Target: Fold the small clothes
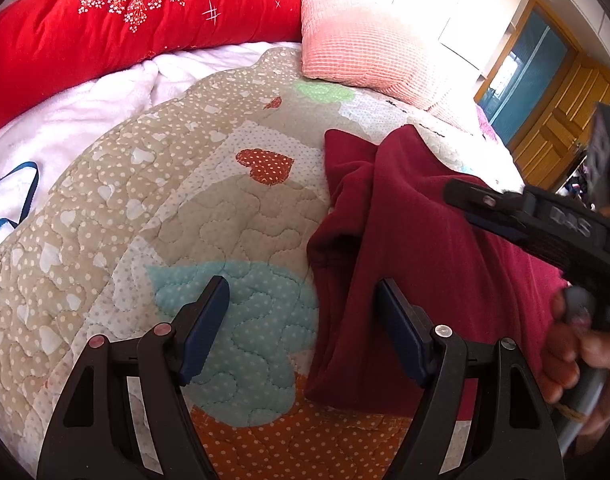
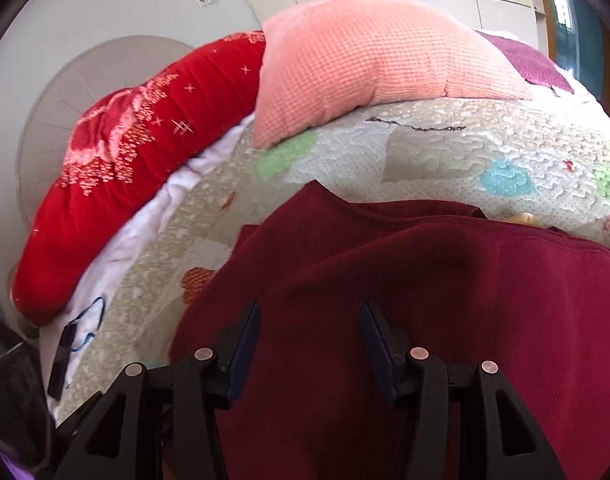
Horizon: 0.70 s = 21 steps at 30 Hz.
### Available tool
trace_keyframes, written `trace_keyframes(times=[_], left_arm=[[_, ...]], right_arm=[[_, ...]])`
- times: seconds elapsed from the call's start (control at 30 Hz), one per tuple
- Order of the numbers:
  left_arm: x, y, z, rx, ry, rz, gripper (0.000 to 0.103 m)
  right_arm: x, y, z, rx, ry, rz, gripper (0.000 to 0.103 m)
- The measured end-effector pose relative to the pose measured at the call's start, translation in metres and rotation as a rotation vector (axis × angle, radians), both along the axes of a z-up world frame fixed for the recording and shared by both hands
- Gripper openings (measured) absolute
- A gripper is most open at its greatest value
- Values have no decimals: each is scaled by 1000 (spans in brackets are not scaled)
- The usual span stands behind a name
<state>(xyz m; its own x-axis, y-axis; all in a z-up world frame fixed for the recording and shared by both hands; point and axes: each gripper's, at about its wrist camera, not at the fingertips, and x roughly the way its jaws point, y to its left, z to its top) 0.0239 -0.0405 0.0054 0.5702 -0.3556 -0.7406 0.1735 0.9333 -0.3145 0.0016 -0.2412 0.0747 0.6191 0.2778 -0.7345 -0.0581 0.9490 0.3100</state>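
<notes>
A dark red garment (image 1: 409,240) lies partly folded on a patchwork quilt (image 1: 209,216), on the right of the left wrist view. My left gripper (image 1: 303,308) is open and empty; its right finger (image 1: 401,332) sits over the garment's left edge, its left finger over the quilt. The right gripper's body (image 1: 545,224) shows at the right edge, held by a hand. In the right wrist view the garment (image 2: 445,300) fills the lower half. My right gripper (image 2: 309,340) is open just above the cloth, holding nothing.
A red floral duvet (image 1: 105,32) and a pink pillow (image 1: 365,44) lie at the bed's far side. White bedding (image 1: 77,120) lies left of the quilt. A wooden door (image 1: 557,120) is at the right. A dark cable and device (image 2: 65,352) lie at the bed's left.
</notes>
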Motion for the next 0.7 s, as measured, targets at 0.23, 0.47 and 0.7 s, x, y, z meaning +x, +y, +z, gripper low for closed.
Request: trace_keyframes(times=[0.23,0.47,0.7], left_arm=[[-1,7,2,-54,5,5,76],[-2,-2,4,-56,-10,-28,76],[2,-5,-2,-42,4,-23,76]], right_arm=[[-36,-12,5,27,-17,10,50],[-98,-60,2,-64,-37,-72,52],[-144,-123,-3,-12,-34,-214,63]])
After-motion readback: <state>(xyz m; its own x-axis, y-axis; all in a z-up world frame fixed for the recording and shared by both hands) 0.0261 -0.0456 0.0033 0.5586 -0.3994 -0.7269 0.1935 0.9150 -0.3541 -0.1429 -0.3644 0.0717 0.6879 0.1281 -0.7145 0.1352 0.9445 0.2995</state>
